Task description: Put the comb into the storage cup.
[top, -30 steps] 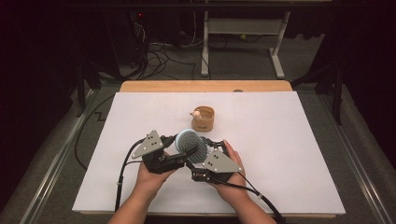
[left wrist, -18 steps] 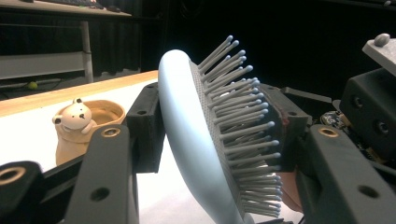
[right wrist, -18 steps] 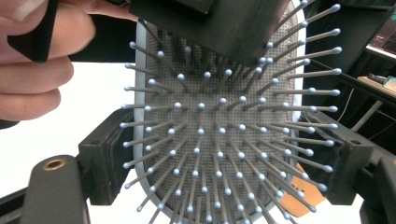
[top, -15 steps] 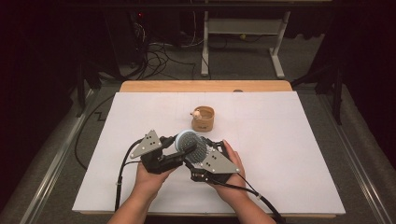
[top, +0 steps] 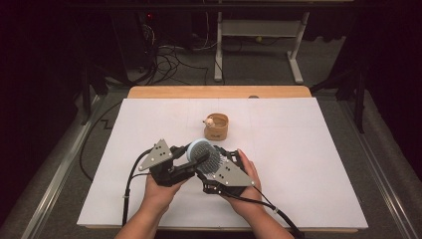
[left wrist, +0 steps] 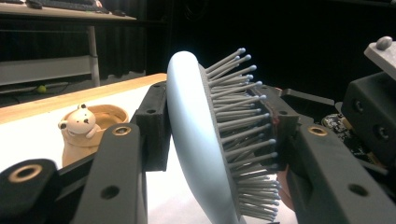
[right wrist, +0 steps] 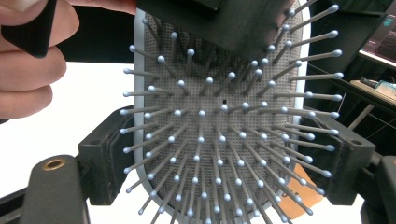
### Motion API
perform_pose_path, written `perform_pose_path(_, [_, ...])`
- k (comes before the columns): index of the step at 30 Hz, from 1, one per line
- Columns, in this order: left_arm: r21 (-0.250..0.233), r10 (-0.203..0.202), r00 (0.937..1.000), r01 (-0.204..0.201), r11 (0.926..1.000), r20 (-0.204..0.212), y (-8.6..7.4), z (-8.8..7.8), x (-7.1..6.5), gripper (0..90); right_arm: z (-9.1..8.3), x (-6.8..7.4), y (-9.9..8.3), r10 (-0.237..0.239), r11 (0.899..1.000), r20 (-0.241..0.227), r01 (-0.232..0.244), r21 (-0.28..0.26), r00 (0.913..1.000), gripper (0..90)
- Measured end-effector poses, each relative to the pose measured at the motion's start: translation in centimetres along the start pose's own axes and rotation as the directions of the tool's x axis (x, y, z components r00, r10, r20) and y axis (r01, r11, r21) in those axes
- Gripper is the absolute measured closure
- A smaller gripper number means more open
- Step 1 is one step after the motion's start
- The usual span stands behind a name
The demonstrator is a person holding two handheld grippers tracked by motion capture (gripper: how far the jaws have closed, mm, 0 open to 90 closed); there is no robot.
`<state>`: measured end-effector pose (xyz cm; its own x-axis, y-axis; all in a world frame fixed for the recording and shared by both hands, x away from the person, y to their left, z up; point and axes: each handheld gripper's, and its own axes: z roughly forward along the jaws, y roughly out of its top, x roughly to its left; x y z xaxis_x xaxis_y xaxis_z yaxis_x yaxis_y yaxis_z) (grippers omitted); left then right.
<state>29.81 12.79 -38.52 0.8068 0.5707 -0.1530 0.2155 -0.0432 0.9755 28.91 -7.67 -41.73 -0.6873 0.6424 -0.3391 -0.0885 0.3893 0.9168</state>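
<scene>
The left claw (top: pixel 191 162) has just been closing, and the head of the pale blue hairbrush (top: pixel 201 152) is now squeezed between its two black jaws, one on the smooth back and one in the bristles. The right claw (top: pixel 214 167) is clamped on the same brush from the other side, with the grey bristles facing its camera. The brush is held up just above the white worktop (top: pixel 308 149), near the front edge and a little left of the middle. A small wooden cup with a bear (top: pixel 216 126) is seen farther back, well apart. Wide bare room is left on both sides, more on the right
</scene>
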Motion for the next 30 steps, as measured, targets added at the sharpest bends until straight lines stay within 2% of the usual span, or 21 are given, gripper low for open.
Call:
perform_pose_path(9, [-0.002, -0.016, 0.9999, 0.016, 0.9999, 0.005, 0.08, 0.01, 0.03, 56.0, 0.02, 0.07, -0.01, 0.005, 1.0, 0.005, -0.005, 0.0, 1.0, 19.8])
perform_pose_path(14, [-0.012, 0.0, 1.0, 0.001, 0.9999, 0.005, 0.2, -0.09, -0.23, 56.5, -0.04, 0.14, 0.15, 0.014, 1.0, 0.007, -0.014, -0.007, 0.9999, 19.6])
perform_pose_path(19, [-0.015, 0.002, 1.0, -0.002, 0.9999, 0.007, 0.19, -0.08, -0.23, 57.0, -0.06, -0.16, 0.25, 0.054, 0.999, -0.023, -0.054, -0.003, 0.9983, 18.9])
perform_pose_path(30, [-0.037, 0.011, 0.9999, -0.01, 0.9993, 0.005, 0.31, -0.18, -0.36, 57.3, 0.23, -0.14, 0.07, 0.08, 0.997, -0.039, -0.079, 0.019, 0.996, 12.3])
